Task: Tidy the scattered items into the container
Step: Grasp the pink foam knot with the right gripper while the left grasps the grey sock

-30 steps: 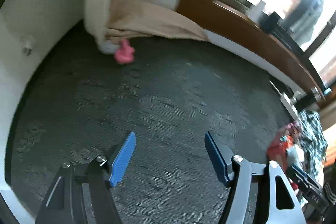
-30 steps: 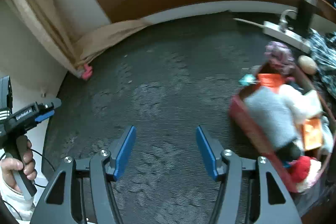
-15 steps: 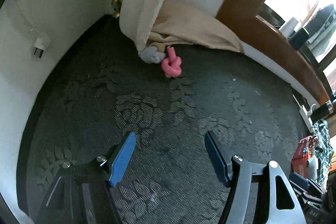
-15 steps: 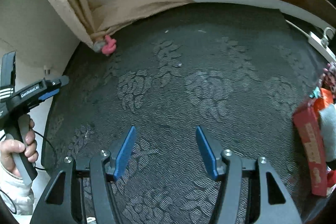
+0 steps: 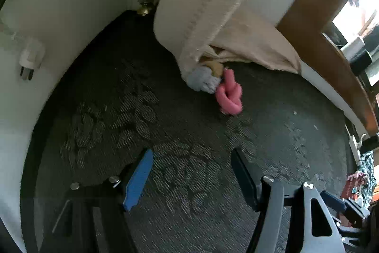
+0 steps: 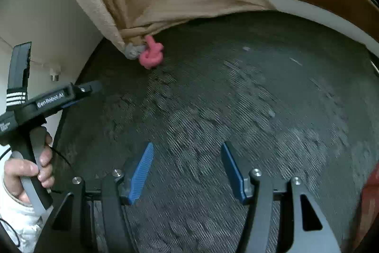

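Note:
A pink knotted toy lies on the dark patterned carpet beside a grey cloth bundle at the foot of a beige curtain. It also shows in the right wrist view. My left gripper is open and empty, a short way in front of the toy. My right gripper is open and empty, farther back over bare carpet. The red container shows only at the far right edge of the left wrist view, and its red edge in the right wrist view.
A white wall with a hanging plug curves round the left. A wooden window frame and white skirting run along the right. In the right wrist view a hand holds the left gripper's handle.
Both grippers have moved away from the container toward the curtain corner. The pink toy is now larger and closer in both views. The container has slid almost out of sight.

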Available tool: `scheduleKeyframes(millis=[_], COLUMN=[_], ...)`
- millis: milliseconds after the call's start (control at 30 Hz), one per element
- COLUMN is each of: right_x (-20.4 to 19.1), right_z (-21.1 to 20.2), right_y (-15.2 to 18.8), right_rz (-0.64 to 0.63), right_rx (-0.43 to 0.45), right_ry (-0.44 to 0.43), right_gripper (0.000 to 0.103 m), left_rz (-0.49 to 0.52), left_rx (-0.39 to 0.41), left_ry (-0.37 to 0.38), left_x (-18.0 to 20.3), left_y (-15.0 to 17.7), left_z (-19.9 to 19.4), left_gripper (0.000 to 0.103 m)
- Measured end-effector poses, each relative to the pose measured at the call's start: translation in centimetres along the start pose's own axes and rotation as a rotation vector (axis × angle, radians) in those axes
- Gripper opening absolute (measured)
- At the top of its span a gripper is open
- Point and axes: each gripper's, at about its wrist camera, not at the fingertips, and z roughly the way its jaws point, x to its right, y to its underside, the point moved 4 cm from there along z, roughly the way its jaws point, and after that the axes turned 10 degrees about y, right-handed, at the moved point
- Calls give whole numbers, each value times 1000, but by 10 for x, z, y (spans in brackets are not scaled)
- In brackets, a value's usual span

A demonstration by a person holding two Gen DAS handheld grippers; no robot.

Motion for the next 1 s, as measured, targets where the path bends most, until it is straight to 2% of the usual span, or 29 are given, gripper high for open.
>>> scheduleKeyframes(millis=[267, 533, 767, 900, 967, 1000], right_x=[-38, -72, -84, -90, -92, -91], right_z=[48, 95, 132, 135, 134, 132], right_y=[-60, -114, -132, -137, -137, -135], right_rz=[-18, -69, -85, -123, -143, -149], right_rx=[-35, -39, -71, -48, -41, -36], right_ry=[-72, -72, -54, -30, -22, -10], right_gripper=[64, 64, 63, 63, 50, 50], left_rz=[-23, -87, -98, -89, -79, -73], left_rx=[-17, -21, -25, -31, -33, -33], left_ry=[-23, -28, -26, -25, -21, -19], left_x=[-30, -55, -58, -51, -45, -42], left_y=[-10, -13, -19, -24, -26, -28], left_z=[17, 25, 35, 42, 46, 48], left_gripper=[70, 70, 70, 70, 70, 70])
